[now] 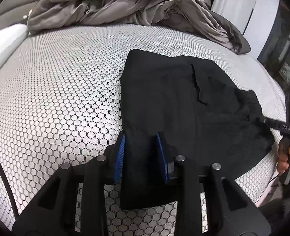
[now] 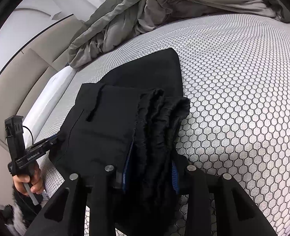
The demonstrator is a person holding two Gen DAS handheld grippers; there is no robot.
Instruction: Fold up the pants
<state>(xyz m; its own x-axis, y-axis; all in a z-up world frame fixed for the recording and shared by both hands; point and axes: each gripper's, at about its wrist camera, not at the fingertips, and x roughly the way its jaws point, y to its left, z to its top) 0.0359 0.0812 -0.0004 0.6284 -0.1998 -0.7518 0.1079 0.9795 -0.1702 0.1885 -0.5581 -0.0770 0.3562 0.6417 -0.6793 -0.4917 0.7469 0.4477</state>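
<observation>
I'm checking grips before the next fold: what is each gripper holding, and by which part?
Both hold the black pants: the left gripper clamps a flat near edge, the right gripper the bunched, ruffled end.

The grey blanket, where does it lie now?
The grey blanket lies bunched at the far end of the mattress, beyond the black pants; the right wrist view shows it at the top.

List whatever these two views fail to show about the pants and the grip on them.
- Left wrist view: the pants run under the left gripper; its frame hides their near edge.
- Right wrist view: bunched fabric covers the right gripper pads, so contact is unclear.
- Both views: black cloth swallows fold lines and layer count.
- Left wrist view: the right hand is cut off by the edge.
</observation>
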